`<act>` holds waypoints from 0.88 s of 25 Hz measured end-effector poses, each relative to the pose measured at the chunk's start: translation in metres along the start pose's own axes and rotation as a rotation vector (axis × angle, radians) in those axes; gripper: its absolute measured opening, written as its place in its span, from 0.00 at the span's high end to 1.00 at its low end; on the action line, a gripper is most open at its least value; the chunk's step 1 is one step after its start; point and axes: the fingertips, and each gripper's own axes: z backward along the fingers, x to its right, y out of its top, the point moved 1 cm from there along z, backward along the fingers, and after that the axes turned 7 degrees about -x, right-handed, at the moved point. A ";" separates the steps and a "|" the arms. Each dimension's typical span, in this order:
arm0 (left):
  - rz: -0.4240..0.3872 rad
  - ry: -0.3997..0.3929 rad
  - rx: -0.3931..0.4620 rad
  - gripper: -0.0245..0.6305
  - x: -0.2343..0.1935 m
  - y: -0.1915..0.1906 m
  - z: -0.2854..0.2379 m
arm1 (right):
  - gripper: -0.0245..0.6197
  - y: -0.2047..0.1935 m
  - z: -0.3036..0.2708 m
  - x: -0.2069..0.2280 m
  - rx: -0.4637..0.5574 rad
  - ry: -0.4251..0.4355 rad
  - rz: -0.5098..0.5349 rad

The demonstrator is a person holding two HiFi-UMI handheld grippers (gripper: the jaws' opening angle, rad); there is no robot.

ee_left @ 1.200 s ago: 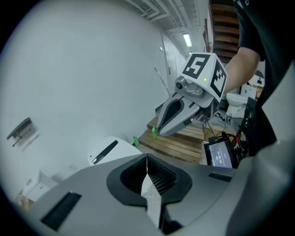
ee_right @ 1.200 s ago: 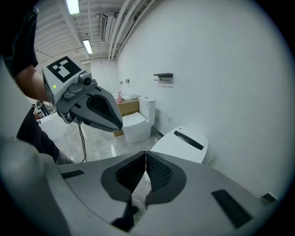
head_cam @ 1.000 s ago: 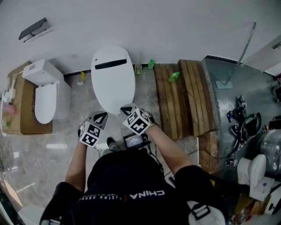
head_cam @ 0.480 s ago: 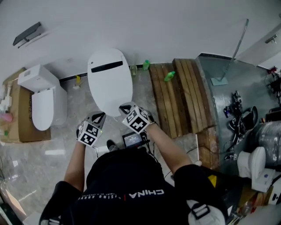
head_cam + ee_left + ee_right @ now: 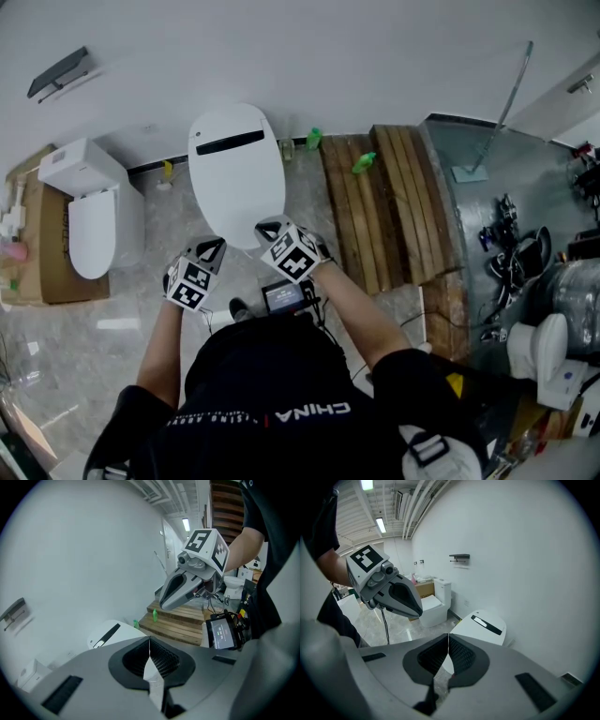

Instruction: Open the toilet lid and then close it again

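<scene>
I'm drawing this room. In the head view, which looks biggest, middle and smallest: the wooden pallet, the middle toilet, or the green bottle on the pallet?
1. wooden pallet
2. middle toilet
3. green bottle

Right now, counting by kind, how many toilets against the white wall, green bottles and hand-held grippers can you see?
Toilets: 2
Green bottles: 2
Grippers: 2
Total: 6
</scene>
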 end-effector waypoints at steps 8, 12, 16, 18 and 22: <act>0.003 -0.016 -0.013 0.95 0.004 -0.003 -0.005 | 0.94 -0.007 -0.007 0.000 -0.023 0.009 0.008; 0.005 -0.048 -0.002 0.95 0.010 -0.009 -0.013 | 0.94 -0.019 -0.021 0.000 -0.049 -0.003 0.062; 0.007 -0.092 0.006 0.95 0.020 -0.026 -0.031 | 0.94 -0.046 -0.049 0.001 -0.094 -0.054 0.130; -0.001 -0.104 -0.003 0.94 0.026 -0.042 -0.047 | 0.94 -0.063 -0.069 0.000 -0.109 -0.061 0.131; -0.045 -0.087 -0.037 0.92 0.032 -0.084 -0.088 | 0.94 -0.093 -0.110 -0.005 -0.112 -0.063 0.127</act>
